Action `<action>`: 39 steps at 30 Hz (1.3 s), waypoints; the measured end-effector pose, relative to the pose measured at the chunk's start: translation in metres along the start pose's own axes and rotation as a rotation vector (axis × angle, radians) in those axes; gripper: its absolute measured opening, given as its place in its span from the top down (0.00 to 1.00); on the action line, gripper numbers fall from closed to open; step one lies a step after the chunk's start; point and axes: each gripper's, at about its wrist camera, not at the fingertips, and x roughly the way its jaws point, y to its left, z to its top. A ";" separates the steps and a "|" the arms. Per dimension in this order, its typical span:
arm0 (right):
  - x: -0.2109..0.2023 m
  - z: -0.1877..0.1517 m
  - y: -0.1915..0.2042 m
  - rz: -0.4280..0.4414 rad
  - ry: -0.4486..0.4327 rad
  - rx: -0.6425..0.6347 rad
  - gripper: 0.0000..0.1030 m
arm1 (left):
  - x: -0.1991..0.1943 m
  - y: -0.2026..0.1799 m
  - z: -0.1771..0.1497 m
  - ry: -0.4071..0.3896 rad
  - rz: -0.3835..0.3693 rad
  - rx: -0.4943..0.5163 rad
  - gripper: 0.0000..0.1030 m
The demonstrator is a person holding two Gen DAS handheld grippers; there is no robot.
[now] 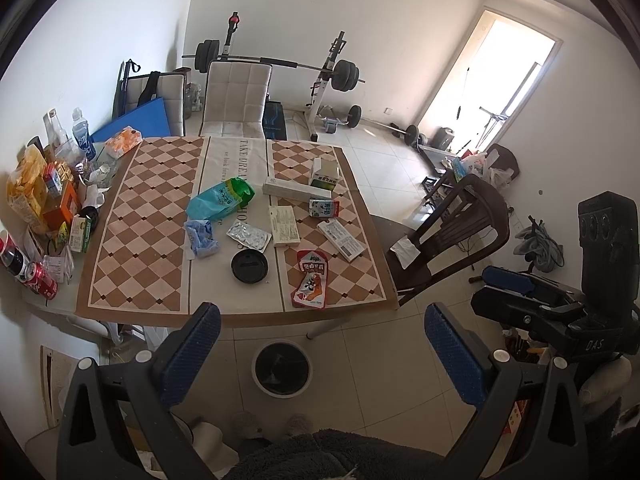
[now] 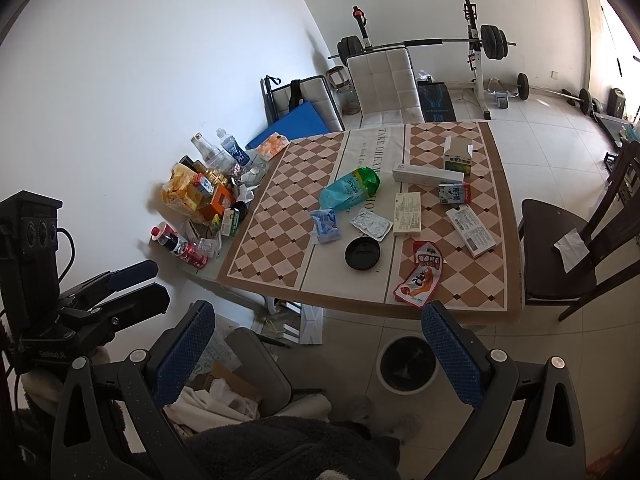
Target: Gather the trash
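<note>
Surveying: both grippers hang back from the table [image 1: 224,316], above the floor, nothing yet taken.
Left gripper [image 1: 322,344]: fingers spread wide, empty.
Right gripper [image 2: 320,340]: fingers spread wide, empty; it also shows at the right edge of the left wrist view.
Trash bin [image 1: 281,368]: on the floor just off the table's near edge, black liner, mouth up.
Red snack pouch [image 1: 310,278]: nearest litter, flat by the near edge, right of centre; long axis runs near to far, tilted slightly.
Pouch handling: likely light, limp, slick foil; pinch an edge or corner.
Black lid [image 1: 249,266]: round, flat, left of the pouch; probably stiff, thin, needs a rim grip.
Blister pack [image 1: 248,236]: flat, crinkly, just beyond the lid.
Green-blue bag [image 1: 221,200]: puffy, soft, long axis slanting far-right; easy to pinch anywhere.
White boxes [image 1: 285,226]: flat cartons, likely light, stiff; grip across the short side.
</note>
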 end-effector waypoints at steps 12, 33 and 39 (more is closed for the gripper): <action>0.002 0.002 0.004 0.000 0.000 -0.001 0.00 | 0.000 0.000 -0.001 0.001 -0.002 0.000 0.00; 0.075 0.014 -0.091 -0.331 0.032 0.225 0.00 | 0.154 0.039 0.014 0.106 0.428 0.039 0.00; 0.152 0.022 -0.196 -0.403 0.186 0.243 0.00 | 0.292 0.020 0.004 0.360 0.332 -0.012 0.00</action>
